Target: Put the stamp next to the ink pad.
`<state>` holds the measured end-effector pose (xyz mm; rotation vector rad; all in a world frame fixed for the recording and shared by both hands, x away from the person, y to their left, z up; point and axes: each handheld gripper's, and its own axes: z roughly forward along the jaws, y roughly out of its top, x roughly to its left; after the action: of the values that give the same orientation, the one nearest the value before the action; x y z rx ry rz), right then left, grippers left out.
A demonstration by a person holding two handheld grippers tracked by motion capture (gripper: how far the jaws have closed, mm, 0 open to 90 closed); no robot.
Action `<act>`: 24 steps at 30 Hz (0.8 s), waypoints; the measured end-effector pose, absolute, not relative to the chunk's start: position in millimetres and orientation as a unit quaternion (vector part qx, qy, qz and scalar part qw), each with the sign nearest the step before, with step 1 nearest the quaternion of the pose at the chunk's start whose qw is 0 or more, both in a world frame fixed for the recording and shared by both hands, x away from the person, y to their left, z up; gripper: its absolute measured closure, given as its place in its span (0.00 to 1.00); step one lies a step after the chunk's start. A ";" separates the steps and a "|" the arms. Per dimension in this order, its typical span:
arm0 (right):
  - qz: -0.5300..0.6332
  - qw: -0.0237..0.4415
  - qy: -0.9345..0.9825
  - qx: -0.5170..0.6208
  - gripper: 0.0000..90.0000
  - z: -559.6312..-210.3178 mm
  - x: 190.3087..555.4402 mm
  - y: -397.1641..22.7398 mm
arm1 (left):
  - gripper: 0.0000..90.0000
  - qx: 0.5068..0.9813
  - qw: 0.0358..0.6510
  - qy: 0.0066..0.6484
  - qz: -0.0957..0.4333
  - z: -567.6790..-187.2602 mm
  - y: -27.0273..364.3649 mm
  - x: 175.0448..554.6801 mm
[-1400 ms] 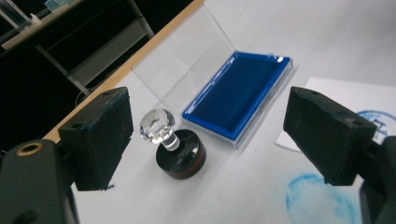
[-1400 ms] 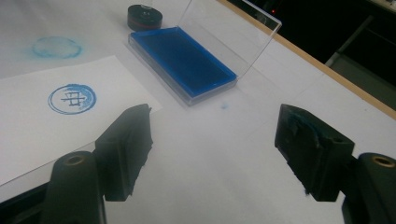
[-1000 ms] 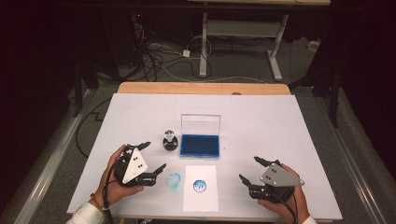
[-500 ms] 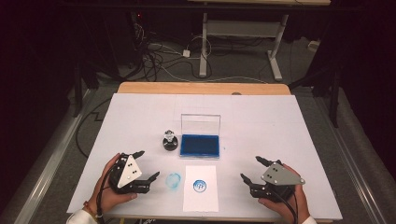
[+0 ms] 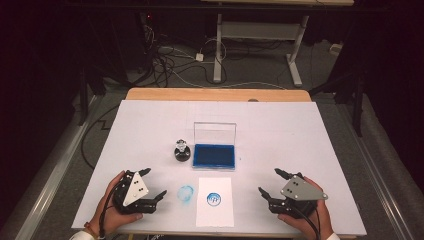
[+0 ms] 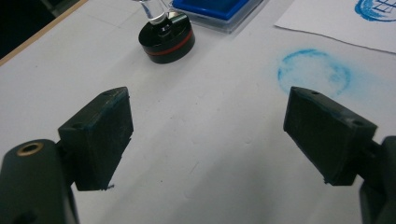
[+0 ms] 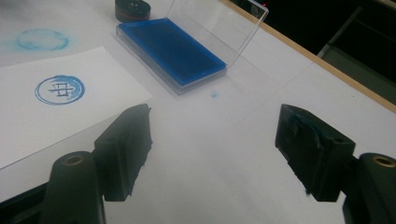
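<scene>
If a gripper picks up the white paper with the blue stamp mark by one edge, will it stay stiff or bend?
The paper lies flat and looks thin, so it would probably droop. Flush with the table, its edge may be hard to catch, and a push would likely slide it. Its blue mark might smear if wet.

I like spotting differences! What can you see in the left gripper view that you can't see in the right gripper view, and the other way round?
Left gripper view alone: the clear handle on top of the round black stamp, and the left hand-held gripper with open jaws over bare table.

Right gripper view alone: the ink pad's clear raised lid, the whole round blue print on the white paper, the table's wooden edge, and the right hand-held gripper, open too.

Both: the stamp, the blue ink pad, the paper, and the smudged blue ring on the table.
</scene>
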<state>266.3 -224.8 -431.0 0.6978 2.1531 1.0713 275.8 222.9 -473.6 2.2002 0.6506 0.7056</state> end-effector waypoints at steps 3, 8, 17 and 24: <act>0.404 0.316 0.817 0.264 0.30 -430.3 264.5 -223.7 | 0.17 0.855 0.364 0.251 0.272 -473.7 222.8 274.7; 0.402 0.321 0.817 0.262 0.30 -429.3 262.9 -221.0 | 0.17 0.856 0.365 0.247 0.272 -473.4 222.4 274.2; 0.401 0.317 0.818 0.264 0.30 -430.6 264.6 -221.9 | 0.17 0.855 0.368 0.250 0.268 -472.6 222.1 275.2; 0.403 0.320 0.816 0.264 0.30 -429.6 264.4 -223.0 | 0.17 0.857 0.362 0.247 0.270 -473.4 221.6 275.1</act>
<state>264.4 -223.0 -429.6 0.6949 2.1436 1.0585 275.1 221.6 -473.4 2.2084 0.6357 0.6957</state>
